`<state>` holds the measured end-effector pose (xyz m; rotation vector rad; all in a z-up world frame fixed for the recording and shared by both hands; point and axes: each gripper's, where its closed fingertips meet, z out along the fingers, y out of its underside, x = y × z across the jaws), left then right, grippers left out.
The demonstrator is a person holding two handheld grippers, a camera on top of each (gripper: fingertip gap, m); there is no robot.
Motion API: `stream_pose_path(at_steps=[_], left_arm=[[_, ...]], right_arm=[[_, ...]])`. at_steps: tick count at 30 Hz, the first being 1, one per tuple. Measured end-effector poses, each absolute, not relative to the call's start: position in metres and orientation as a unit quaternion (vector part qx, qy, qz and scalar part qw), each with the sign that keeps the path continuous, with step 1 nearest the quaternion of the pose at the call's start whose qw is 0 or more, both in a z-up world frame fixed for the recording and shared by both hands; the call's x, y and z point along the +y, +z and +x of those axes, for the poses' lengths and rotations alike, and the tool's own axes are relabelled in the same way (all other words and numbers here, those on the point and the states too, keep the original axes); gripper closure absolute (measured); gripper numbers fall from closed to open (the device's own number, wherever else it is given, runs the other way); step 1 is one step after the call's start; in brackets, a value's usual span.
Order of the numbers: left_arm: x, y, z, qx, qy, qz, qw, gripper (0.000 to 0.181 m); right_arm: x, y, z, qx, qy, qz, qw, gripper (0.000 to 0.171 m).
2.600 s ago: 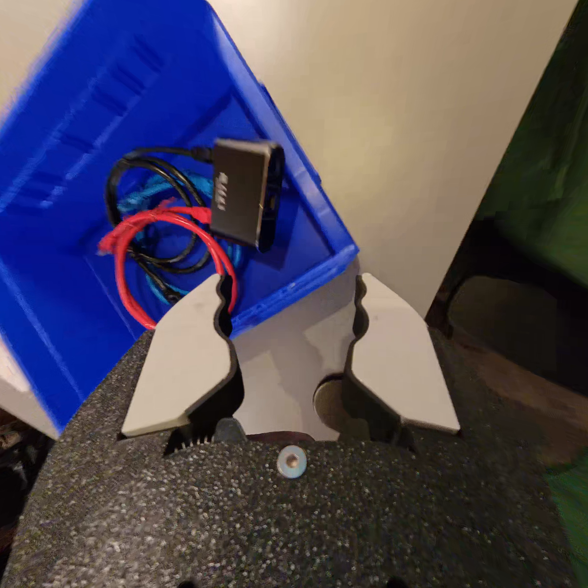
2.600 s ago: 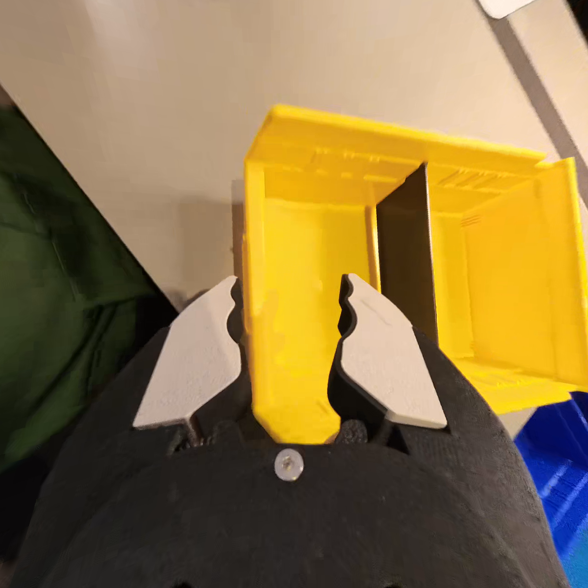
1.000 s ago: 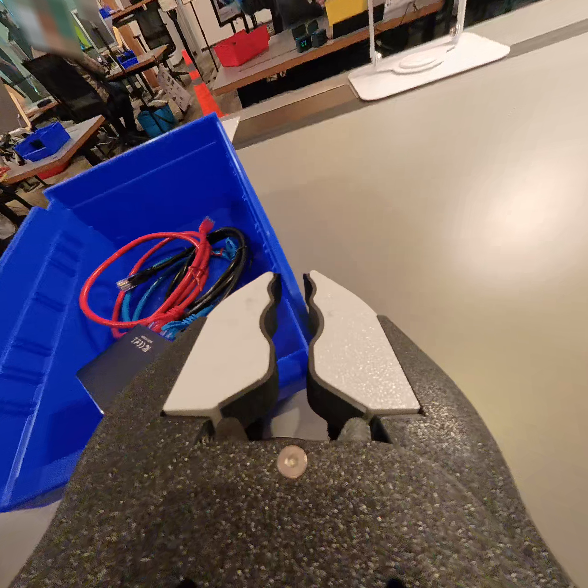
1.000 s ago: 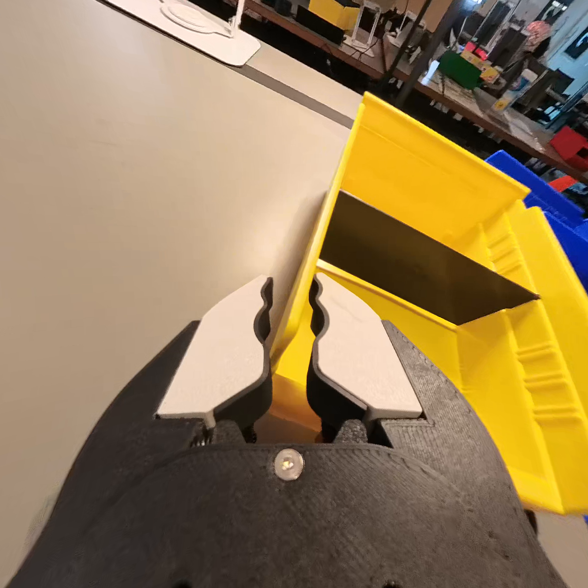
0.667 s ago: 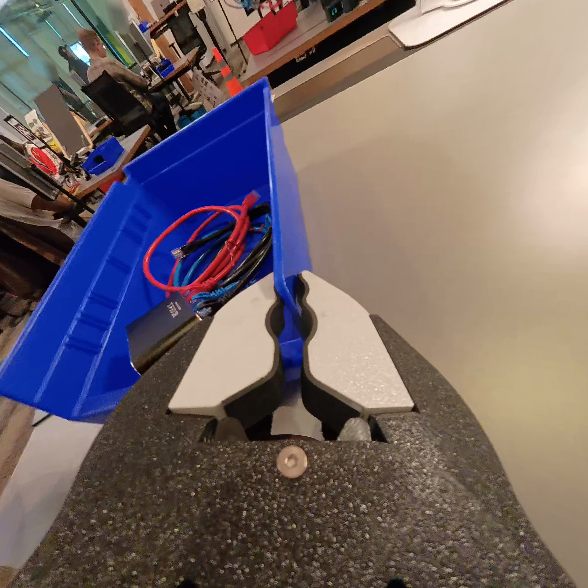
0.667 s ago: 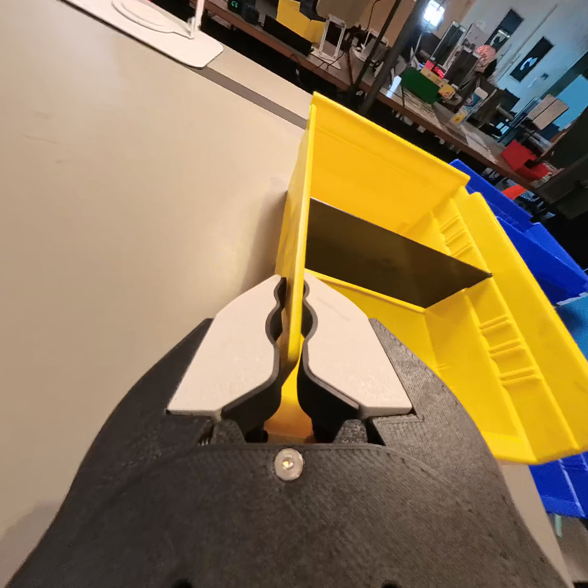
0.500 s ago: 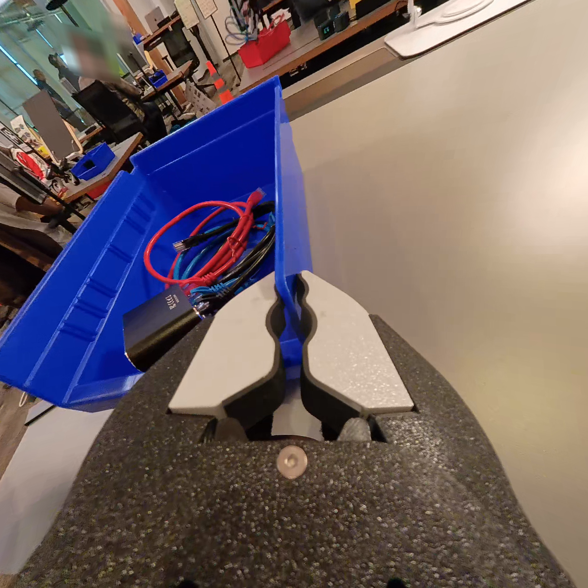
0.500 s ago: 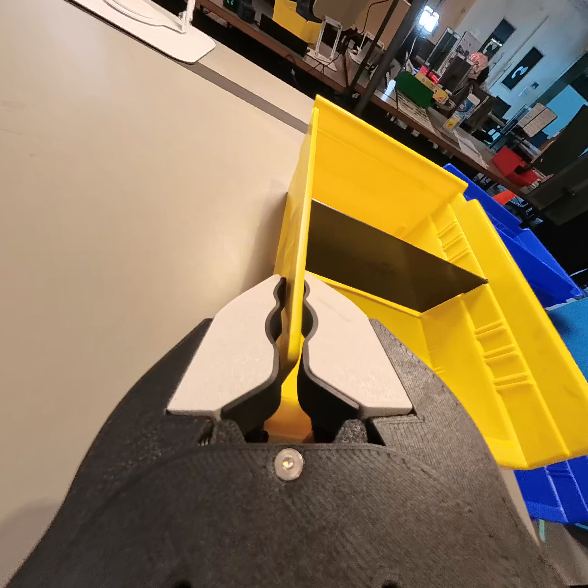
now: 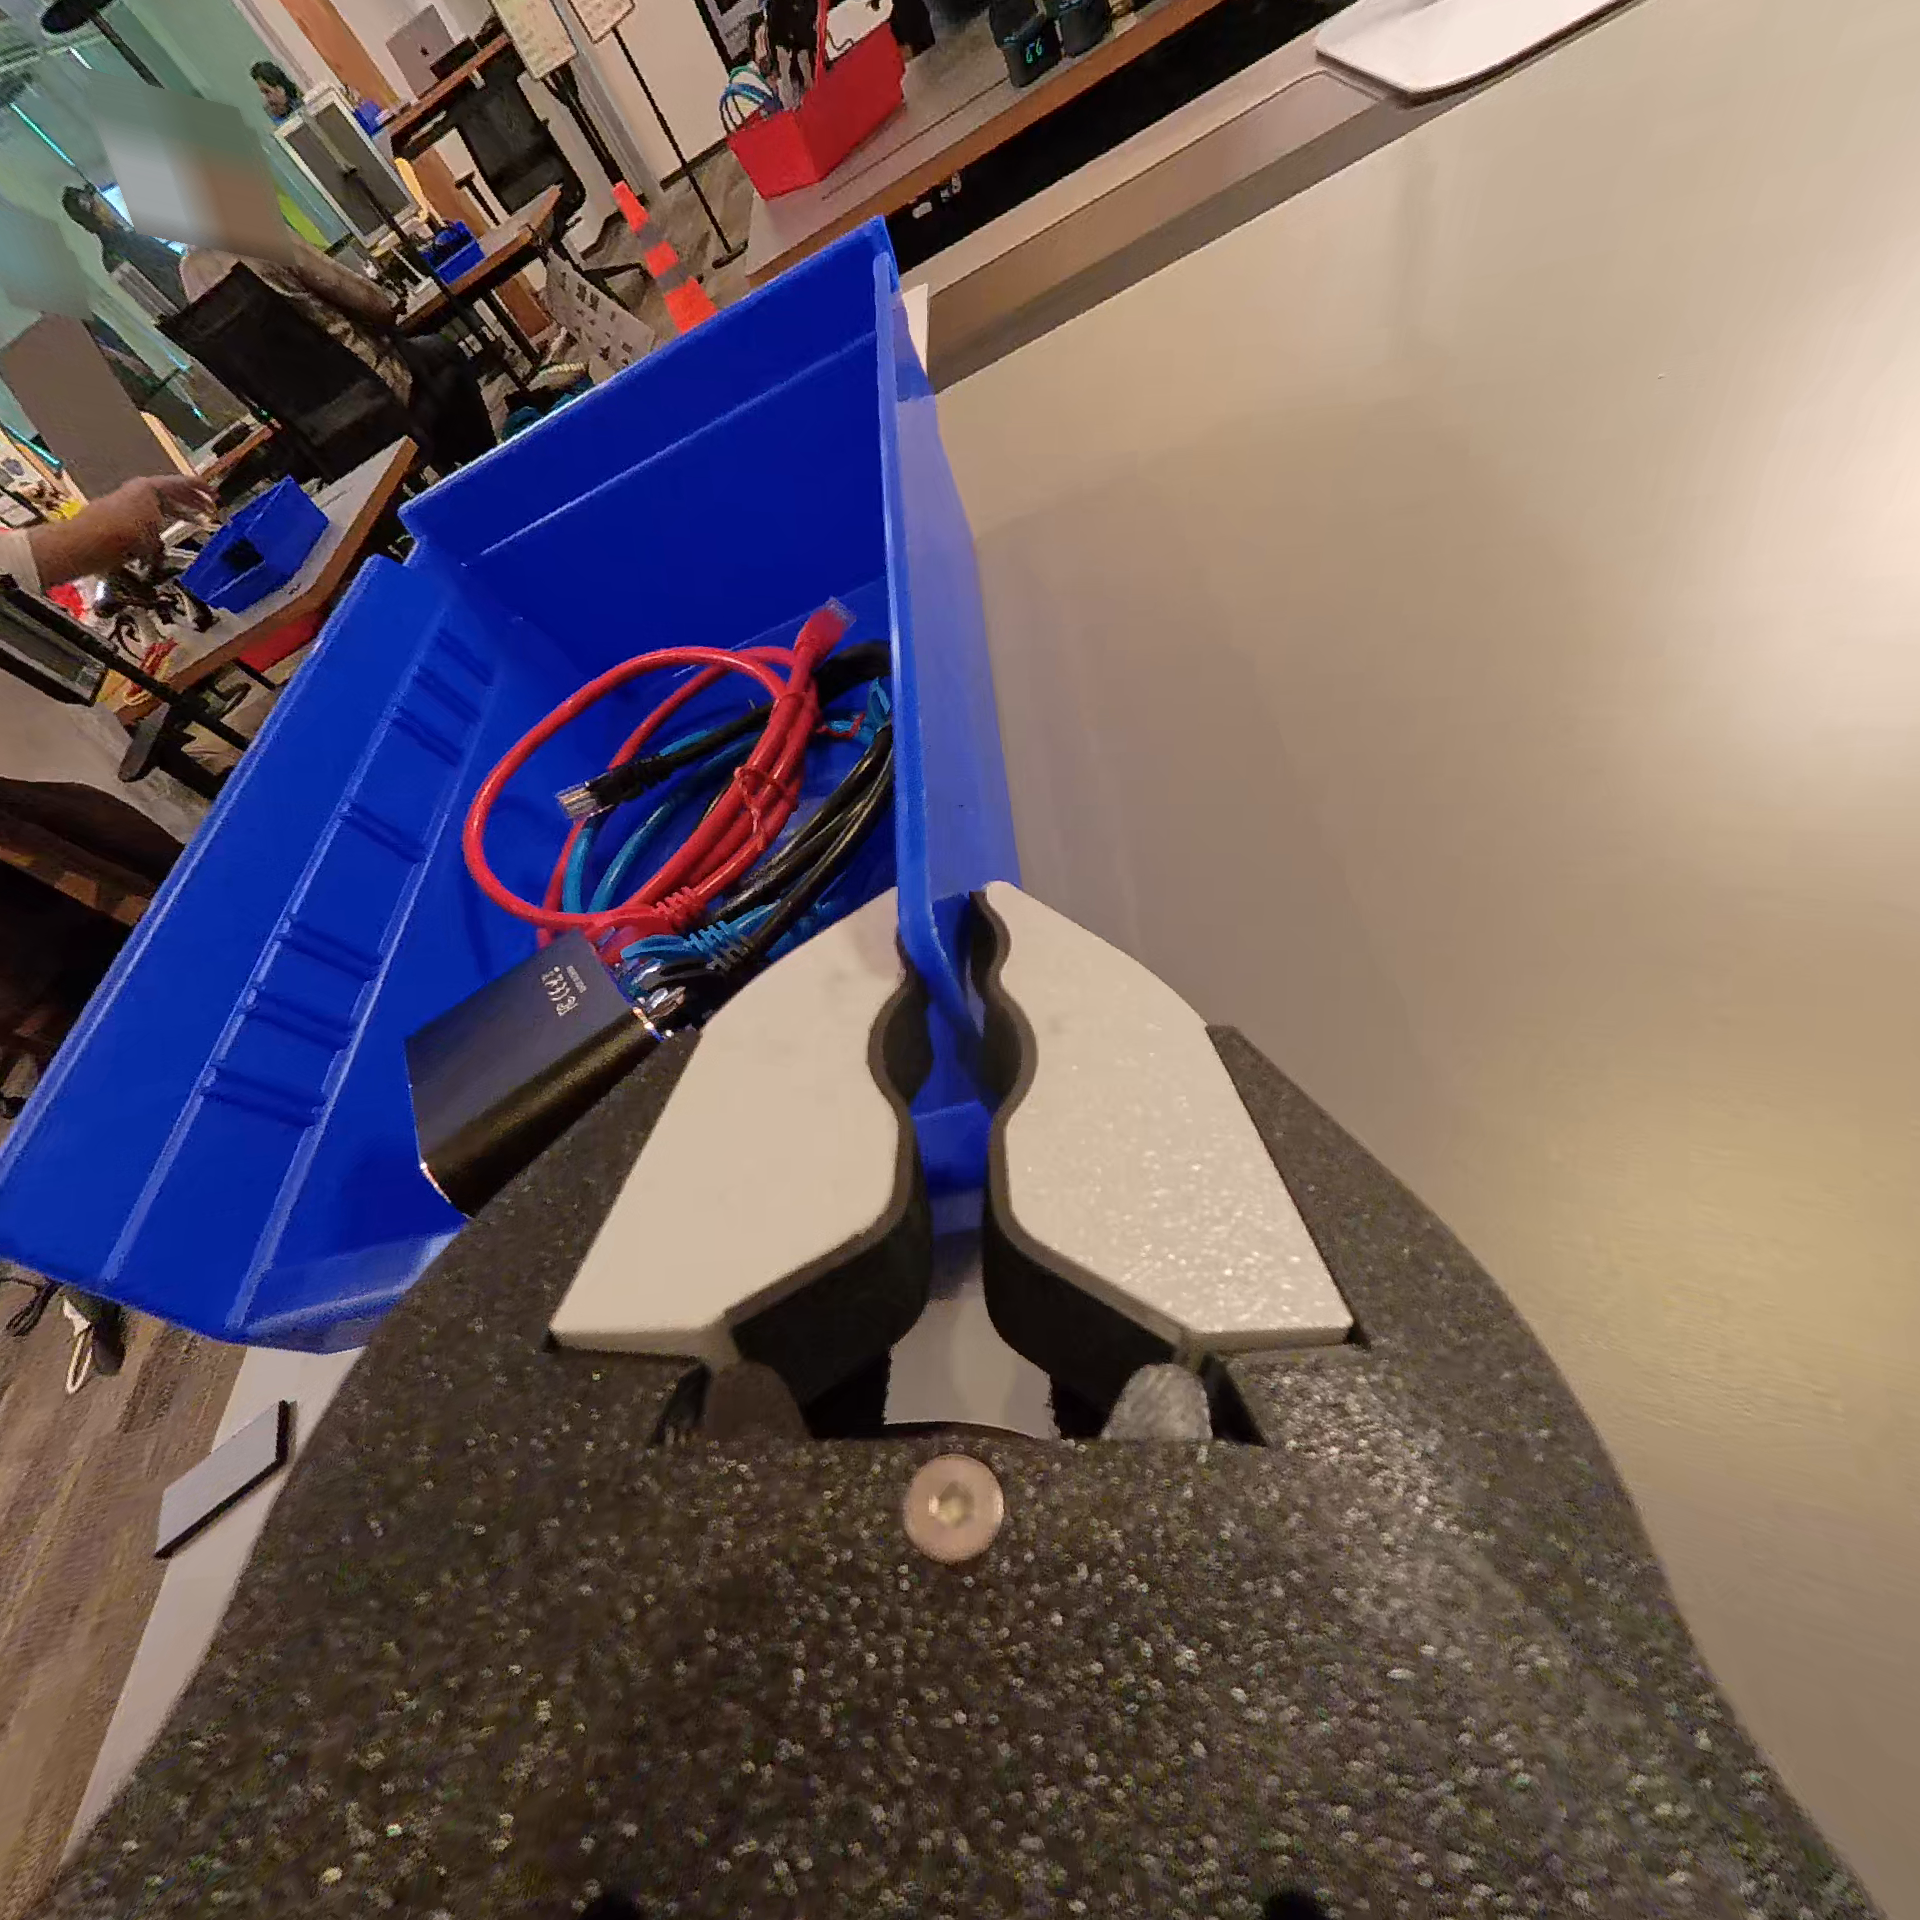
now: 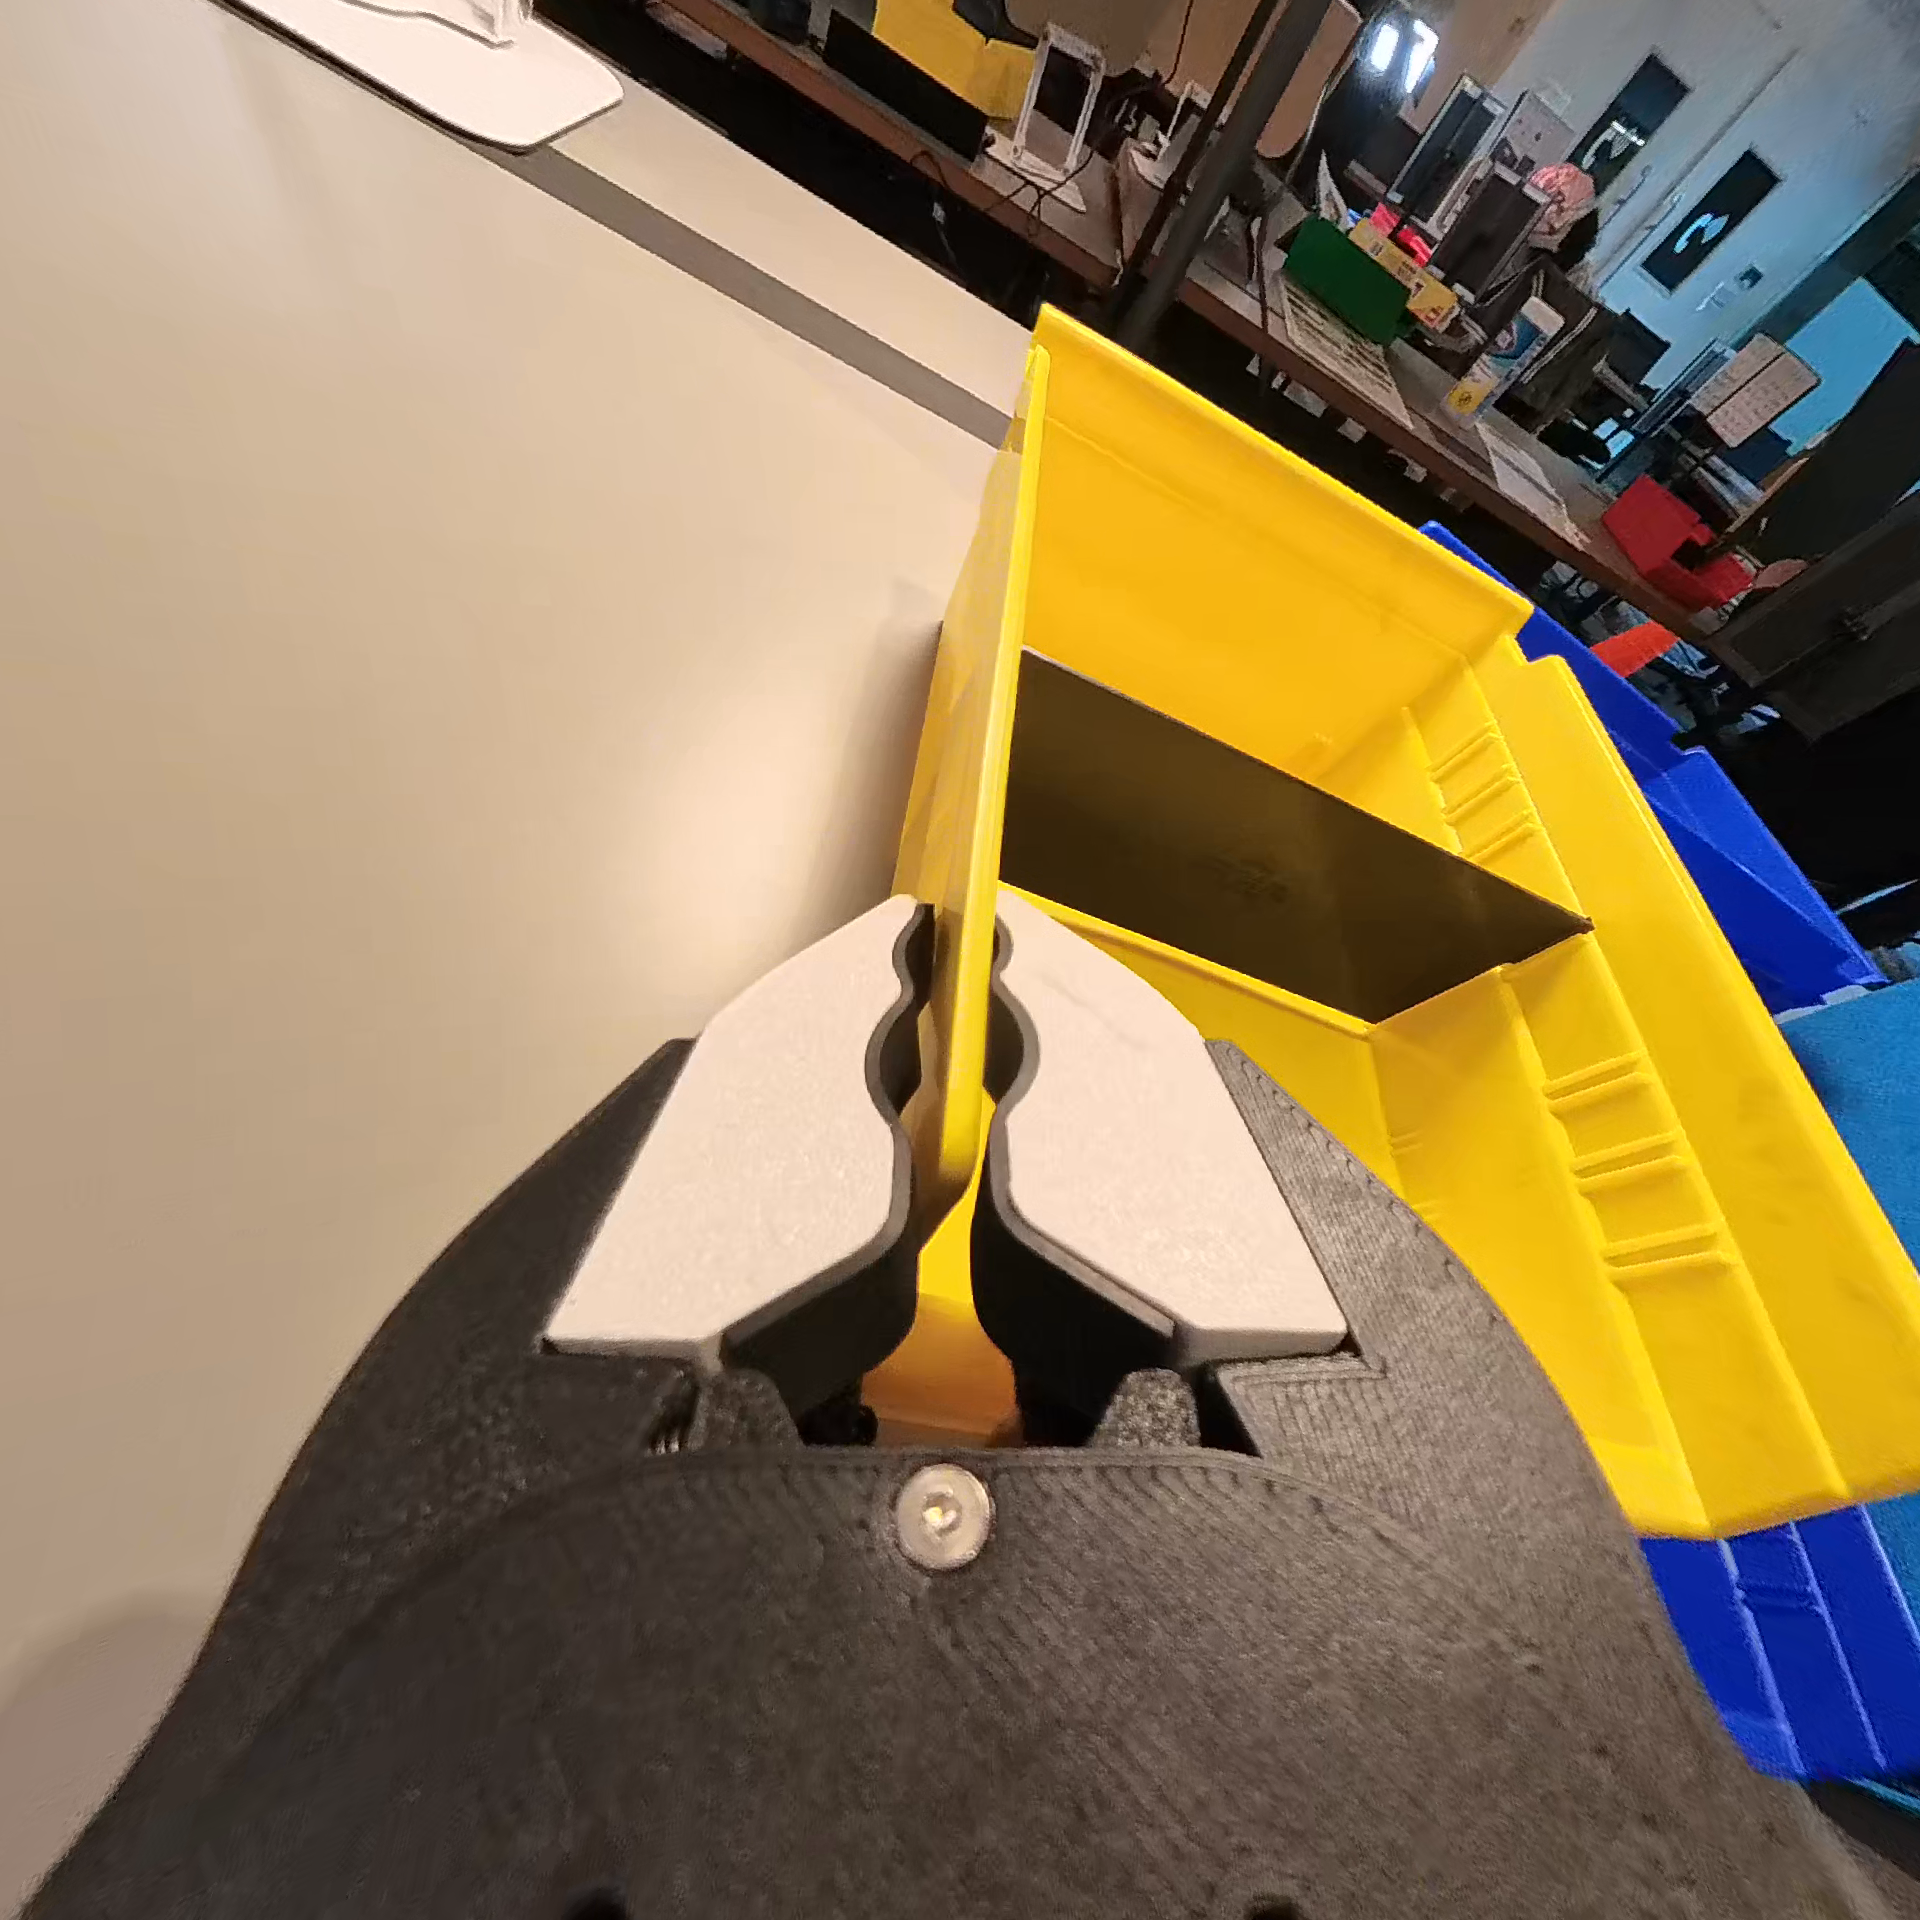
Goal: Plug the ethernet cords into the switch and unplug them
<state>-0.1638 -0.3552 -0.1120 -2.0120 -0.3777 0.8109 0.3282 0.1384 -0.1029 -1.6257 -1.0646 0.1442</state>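
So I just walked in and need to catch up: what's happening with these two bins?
A person is working two handheld grippers. The left gripper is shut on the side wall of the blue bin, which holds the black switch and coiled red, blue and black ethernet cords. The right gripper is shut on the side wall of the yellow bin, which has a black divider. Nothing is plugged in yet.

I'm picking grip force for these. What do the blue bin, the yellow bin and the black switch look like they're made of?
Blue bin: glossy moulded plastic, judging by its ribs and thin wall.
Yellow bin: the same kind of plastic, smooth, with ribbed sides.
Black switch: a hard case with a satin sheen; whether metal or plastic is unclear.
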Motion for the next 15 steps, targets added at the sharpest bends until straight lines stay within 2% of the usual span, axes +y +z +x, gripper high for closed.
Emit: stream_pose_path(at_steps=[15], left_arm=[[-0.359,-0.112,-0.188,-0.142,0.345,-0.815,0.443,0.174]], right_arm=[[0.146,-0.103,0.329,-0.450,0.055,-0.692,0.561,0.165]])
